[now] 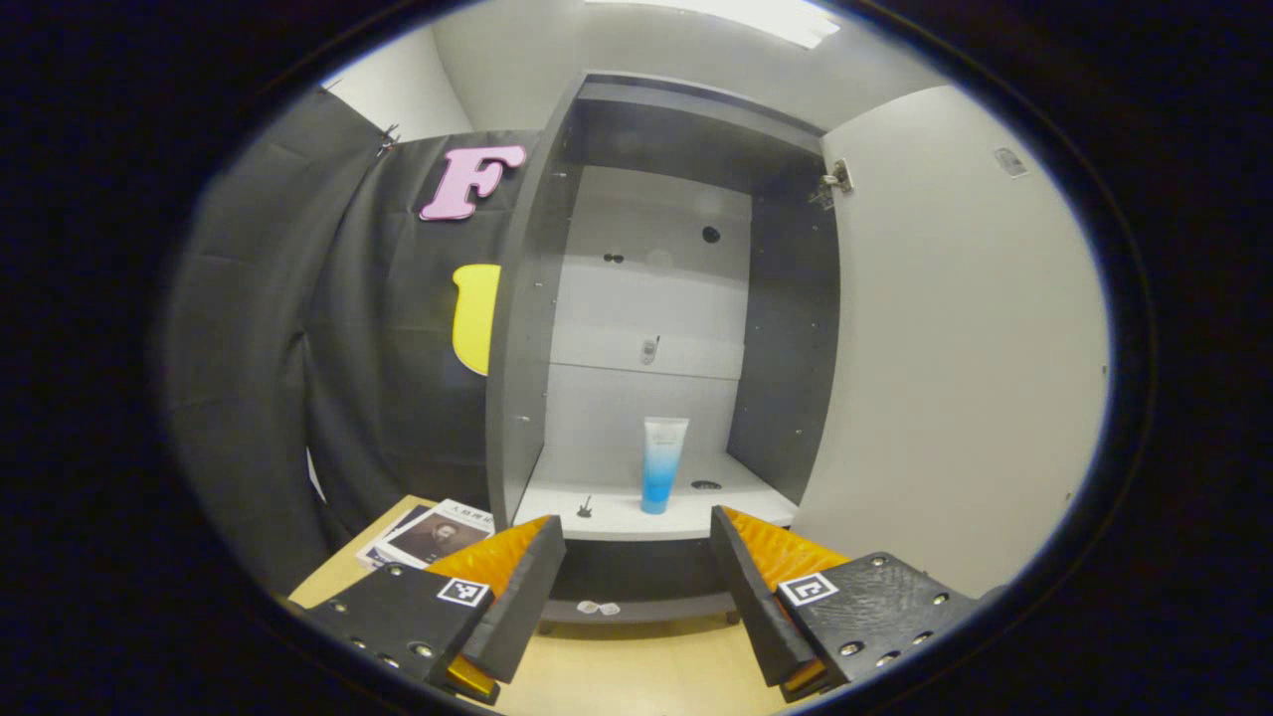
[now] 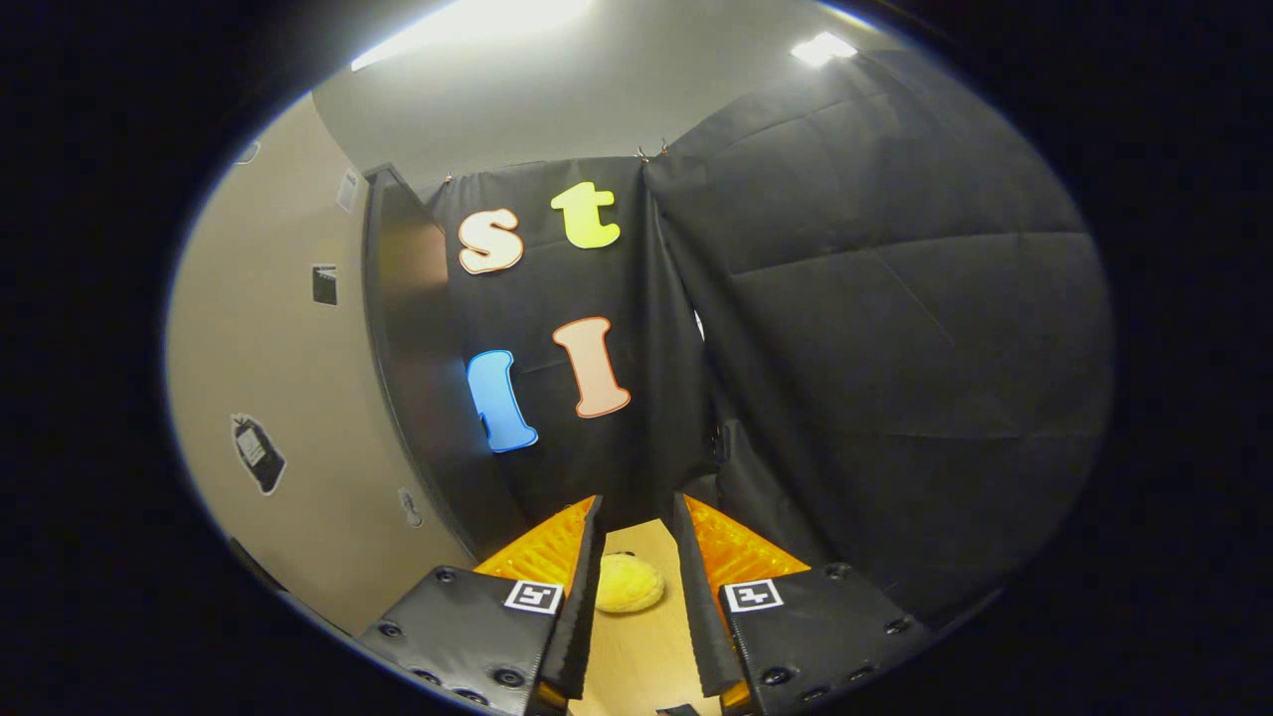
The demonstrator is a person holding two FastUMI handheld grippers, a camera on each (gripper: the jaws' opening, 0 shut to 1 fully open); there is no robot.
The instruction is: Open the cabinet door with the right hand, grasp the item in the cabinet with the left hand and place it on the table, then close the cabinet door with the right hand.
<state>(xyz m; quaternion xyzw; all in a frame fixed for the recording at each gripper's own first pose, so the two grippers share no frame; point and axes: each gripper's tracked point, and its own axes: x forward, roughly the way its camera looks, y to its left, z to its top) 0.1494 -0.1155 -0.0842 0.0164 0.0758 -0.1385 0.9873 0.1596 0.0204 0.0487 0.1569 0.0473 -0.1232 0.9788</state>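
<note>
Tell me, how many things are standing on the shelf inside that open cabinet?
1: a blue-and-white tube stands upright on its cap near the middle of the cabinet's bottom shelf. The small dark marks beside it look like stickers or holes. Nothing else shows.

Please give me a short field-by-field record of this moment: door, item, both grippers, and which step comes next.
cabinet door: swung open, at the right of the left gripper view
tube: upright on the cabinet shelf, untouched
left gripper: open, empty, pointed at the cabinet, short of the tube
right gripper: open, empty, beside the door
table: a booklet lies beside the cabinet
next step: likely the left gripper reaching in for the tube
</note>
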